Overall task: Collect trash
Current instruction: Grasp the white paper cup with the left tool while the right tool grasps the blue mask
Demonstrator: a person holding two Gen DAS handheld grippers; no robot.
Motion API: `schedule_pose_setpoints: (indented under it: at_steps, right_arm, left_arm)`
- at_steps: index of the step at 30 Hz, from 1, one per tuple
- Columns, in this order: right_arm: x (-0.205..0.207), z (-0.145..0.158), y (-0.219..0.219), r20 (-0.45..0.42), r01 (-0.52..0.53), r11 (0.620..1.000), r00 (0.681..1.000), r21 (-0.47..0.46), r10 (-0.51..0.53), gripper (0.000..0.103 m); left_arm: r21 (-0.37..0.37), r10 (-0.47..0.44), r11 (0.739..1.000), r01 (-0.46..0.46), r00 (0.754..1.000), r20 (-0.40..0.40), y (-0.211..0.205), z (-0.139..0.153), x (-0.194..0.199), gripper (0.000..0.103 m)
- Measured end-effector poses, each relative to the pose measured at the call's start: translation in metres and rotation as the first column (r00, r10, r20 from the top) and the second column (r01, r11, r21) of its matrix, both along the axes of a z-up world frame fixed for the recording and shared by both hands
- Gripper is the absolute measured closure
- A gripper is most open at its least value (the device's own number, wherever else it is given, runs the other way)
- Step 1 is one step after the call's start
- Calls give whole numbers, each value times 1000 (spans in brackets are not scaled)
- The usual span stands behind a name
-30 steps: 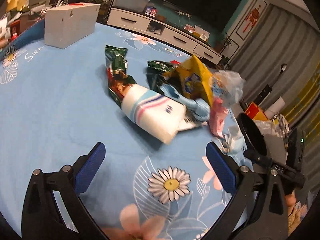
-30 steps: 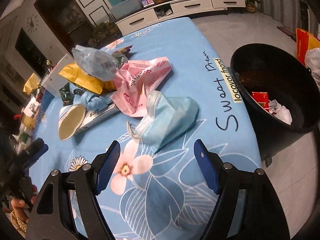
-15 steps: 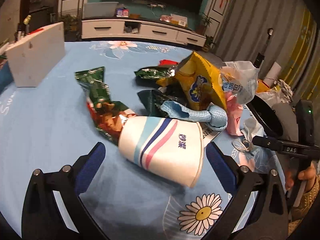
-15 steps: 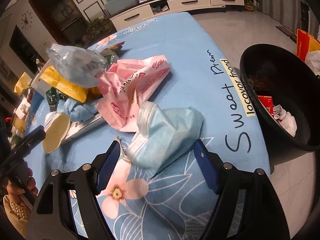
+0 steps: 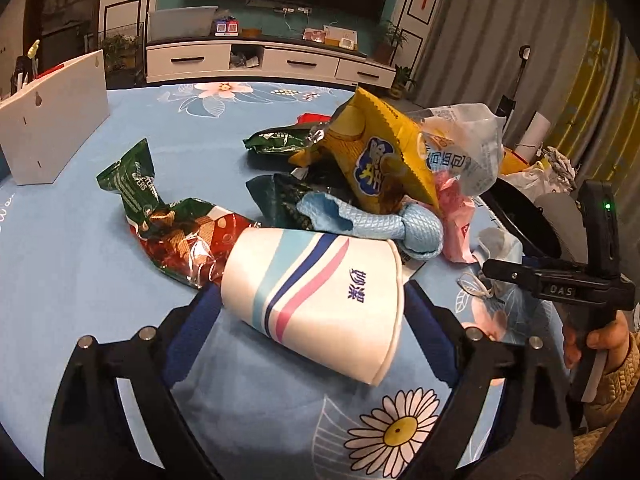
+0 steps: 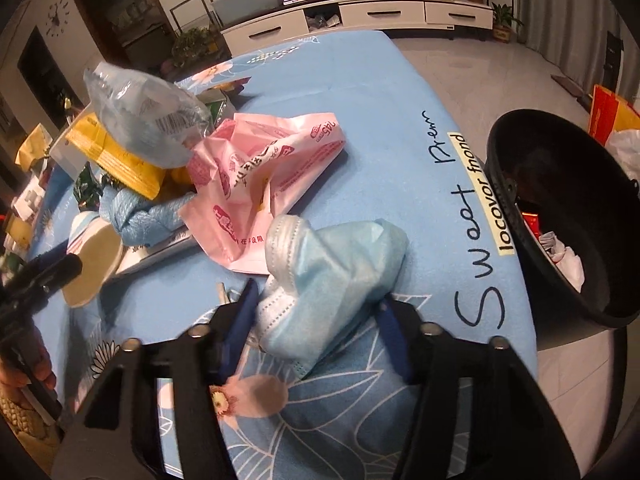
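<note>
A white paper cup (image 5: 316, 292) with blue and pink stripes lies on its side on the blue flowered tablecloth (image 5: 72, 264). My left gripper (image 5: 312, 320) is open, its blue pads on either side of the cup. A crumpled light-blue face mask (image 6: 332, 276) lies near the table's edge. My right gripper (image 6: 316, 328) is open around the mask, pads close to its sides. A black trash bin (image 6: 568, 216) stands off the table's right edge with some trash inside.
A trash pile sits mid-table: a yellow snack bag (image 5: 380, 156), green and red wrappers (image 5: 172, 216), a knotted blue cloth (image 5: 384, 224), a pink bag (image 6: 260, 176), a clear plastic bag (image 6: 140, 116). A white box (image 5: 52, 120) stands at the far left.
Both grippers have moved forward. The left pads now flank the paper cup and the right pads flank the face mask. Both jaws have narrowed somewhat.
</note>
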State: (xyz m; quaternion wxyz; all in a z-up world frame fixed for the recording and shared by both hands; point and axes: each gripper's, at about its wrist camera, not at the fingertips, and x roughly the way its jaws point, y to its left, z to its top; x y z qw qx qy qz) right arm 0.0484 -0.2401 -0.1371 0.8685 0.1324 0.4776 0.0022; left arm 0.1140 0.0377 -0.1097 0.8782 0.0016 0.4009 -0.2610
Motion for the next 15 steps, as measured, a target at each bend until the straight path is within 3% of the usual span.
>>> schedule_pose_setpoints:
  at_steps: [6, 15]
  right_arm:
    - [-7, 4, 4, 15, -29, 999, 999, -18, 29, 84]
    - [-34, 26, -4, 69, -32, 999, 997, 29, 30, 87]
  left_arm:
    - [-10, 13, 1000, -13, 1000, 25, 3, 7, -12, 13]
    - [-64, 54, 997, -49, 996, 75, 14, 37, -45, 13]
